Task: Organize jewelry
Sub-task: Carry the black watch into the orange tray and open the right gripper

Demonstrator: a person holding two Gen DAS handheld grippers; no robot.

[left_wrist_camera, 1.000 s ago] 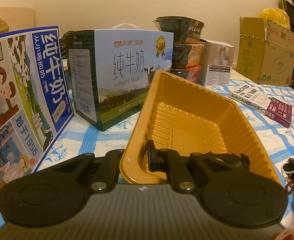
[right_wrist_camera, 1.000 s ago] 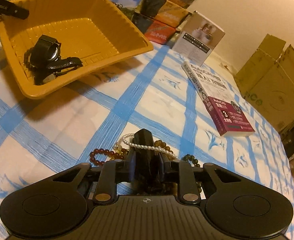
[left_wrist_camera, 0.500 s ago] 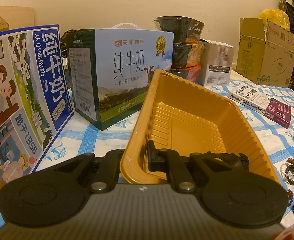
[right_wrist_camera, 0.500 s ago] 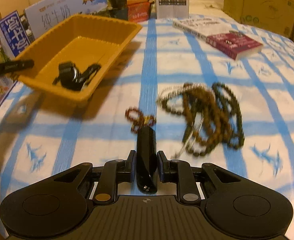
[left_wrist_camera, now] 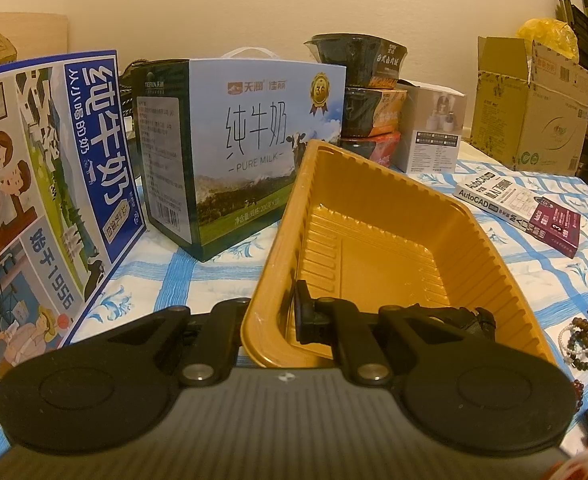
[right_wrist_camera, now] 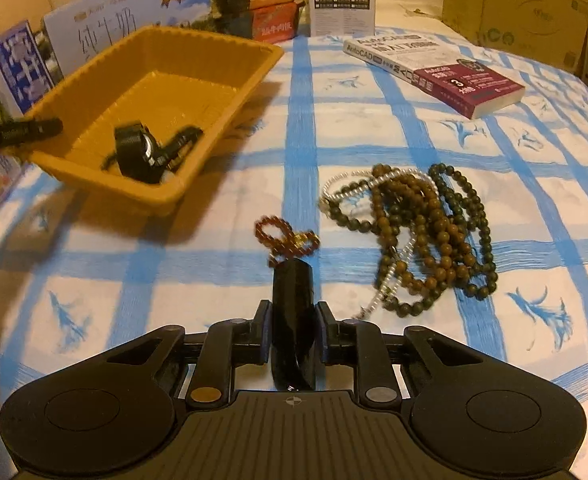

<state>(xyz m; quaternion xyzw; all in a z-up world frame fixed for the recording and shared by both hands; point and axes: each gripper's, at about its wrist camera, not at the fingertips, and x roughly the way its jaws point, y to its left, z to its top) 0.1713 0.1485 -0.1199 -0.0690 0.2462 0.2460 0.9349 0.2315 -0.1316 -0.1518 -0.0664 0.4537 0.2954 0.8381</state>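
**Tray pinched at its rim, bracelet at the other gripper's tip**

Tablecloth (right_wrist_camera: 302, 128) in white with broad blue checks and small blue motifs covers the surface, under warm yellowish light. Against a plain cream wall stand two milk cartons (left_wrist_camera: 253, 152), stacked instant-noodle bowls (left_wrist_camera: 358, 68) and a small white box (left_wrist_camera: 434, 132); cardboard boxes (left_wrist_camera: 534, 108) sit at the right, and an AutoCAD book (right_wrist_camera: 434, 72) lies flat on the cloth.

Only the left wrist view shows the left gripper (left_wrist_camera: 271, 312) clamped on the near rim of the golden plastic tray (left_wrist_camera: 374, 216), one finger outside the wall and one inside. Only the right wrist view shows the tray's contents clearly: a black wristwatch (right_wrist_camera: 141, 152) lying in the near corner.

Right gripper (right_wrist_camera: 292, 280) has its fingers pressed together; a small reddish-brown bead bracelet (right_wrist_camera: 285, 236) with a gold charm sits just at the tip, and I cannot tell whether it is pinched. Beside it on the cloth lies a tangled heap of necklaces (right_wrist_camera: 414, 224): brown beads, dark green beads and a white pearl strand.
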